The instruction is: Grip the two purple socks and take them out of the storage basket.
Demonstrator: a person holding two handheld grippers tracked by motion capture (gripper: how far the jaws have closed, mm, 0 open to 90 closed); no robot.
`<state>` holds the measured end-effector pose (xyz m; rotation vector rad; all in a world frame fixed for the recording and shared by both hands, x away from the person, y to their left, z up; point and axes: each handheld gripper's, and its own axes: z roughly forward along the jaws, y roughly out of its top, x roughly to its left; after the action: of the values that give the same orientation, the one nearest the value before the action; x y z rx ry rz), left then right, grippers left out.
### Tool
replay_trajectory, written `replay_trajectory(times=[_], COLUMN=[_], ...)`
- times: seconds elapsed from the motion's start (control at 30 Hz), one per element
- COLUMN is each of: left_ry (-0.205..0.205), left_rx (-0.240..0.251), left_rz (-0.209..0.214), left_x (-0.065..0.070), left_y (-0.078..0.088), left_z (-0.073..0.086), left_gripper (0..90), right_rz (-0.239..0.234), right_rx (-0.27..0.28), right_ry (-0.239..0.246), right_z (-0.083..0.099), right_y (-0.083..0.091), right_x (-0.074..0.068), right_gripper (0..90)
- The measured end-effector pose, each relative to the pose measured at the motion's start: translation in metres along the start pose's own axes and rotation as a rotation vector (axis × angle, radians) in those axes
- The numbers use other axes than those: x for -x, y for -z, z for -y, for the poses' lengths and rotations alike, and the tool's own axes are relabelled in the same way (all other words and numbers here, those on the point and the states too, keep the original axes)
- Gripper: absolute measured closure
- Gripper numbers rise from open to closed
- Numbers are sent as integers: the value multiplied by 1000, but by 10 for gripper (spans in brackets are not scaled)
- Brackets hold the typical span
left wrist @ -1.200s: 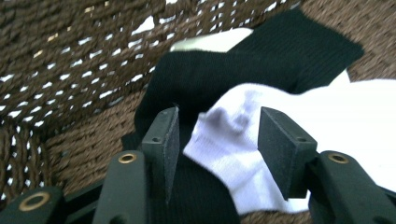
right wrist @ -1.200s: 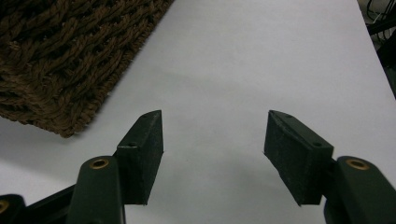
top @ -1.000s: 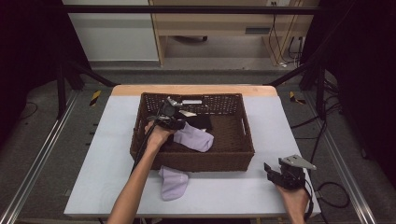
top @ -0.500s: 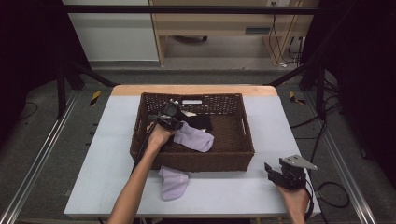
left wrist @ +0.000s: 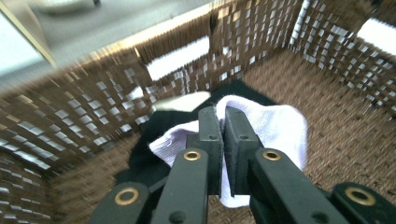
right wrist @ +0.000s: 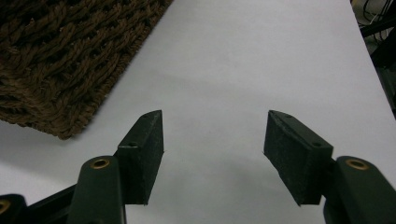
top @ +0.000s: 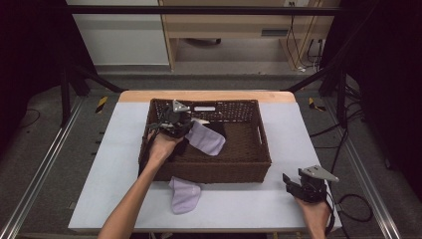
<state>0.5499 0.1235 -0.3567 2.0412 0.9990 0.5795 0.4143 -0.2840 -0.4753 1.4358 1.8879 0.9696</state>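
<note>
A brown wicker basket (top: 209, 174) stands mid-table. Inside it, my left gripper (top: 180, 123) is shut on one end of a lavender cloth (top: 209, 140). The left gripper view has the two jaws (left wrist: 219, 114) pressed together on the pale cloth (left wrist: 280, 126), which hangs over a black cloth (left wrist: 140, 154) on the basket floor. A second lavender cloth (top: 185, 195) lies on the table in front of the basket. My right gripper (top: 291, 181) rests open near the table's front right edge, its jaws (right wrist: 215, 135) apart over bare white tabletop.
The basket's near corner (right wrist: 56, 70) sits to the left of my right gripper. A white tag (top: 204, 108) is on the basket's far wall. Metal rails run along both table sides, with cables on the floor at right.
My left gripper's jaws closed on the lavender cloth in the basket, then rose a little, pulling that end up. The right gripper kept still.
</note>
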Motion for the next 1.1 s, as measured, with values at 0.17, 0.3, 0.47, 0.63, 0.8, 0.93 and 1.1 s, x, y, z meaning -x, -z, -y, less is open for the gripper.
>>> replay_trajectory(times=[0.17, 0.3, 0.47, 0.63, 0.8, 0.93, 1.1], left_ry=[-20, -36, -31, -23, -42, -48, -75], left_rx=[114, 182, 265, 327, 375, 405, 415], left_rz=[25, 55, 98, 128, 148, 166, 195], left_x=[10, 18, 26, 30, 33, 35, 44], left_y=[32, 53, 79, 107, 140, 160, 181], left_z=[1, 2, 5, 10, 15, 20, 30], left_gripper=[855, 854, 854, 854, 854, 854, 853], right_rz=[3, 5, 5, 8, 10, 12, 14], right_rx=[1, -1, 0, 3, 3, 3, 1], right_ry=[-6, -3, -2, 0, 3, 5, 3], right_z=[0, 0, 0, 0, 0, 0, 1], right_y=[1, 1, 1, 2, 1, 2, 2], right_x=[1, 1, 1, 1, 0, 0, 0], right_gripper=[380, 380, 381, 381, 382, 382, 382])
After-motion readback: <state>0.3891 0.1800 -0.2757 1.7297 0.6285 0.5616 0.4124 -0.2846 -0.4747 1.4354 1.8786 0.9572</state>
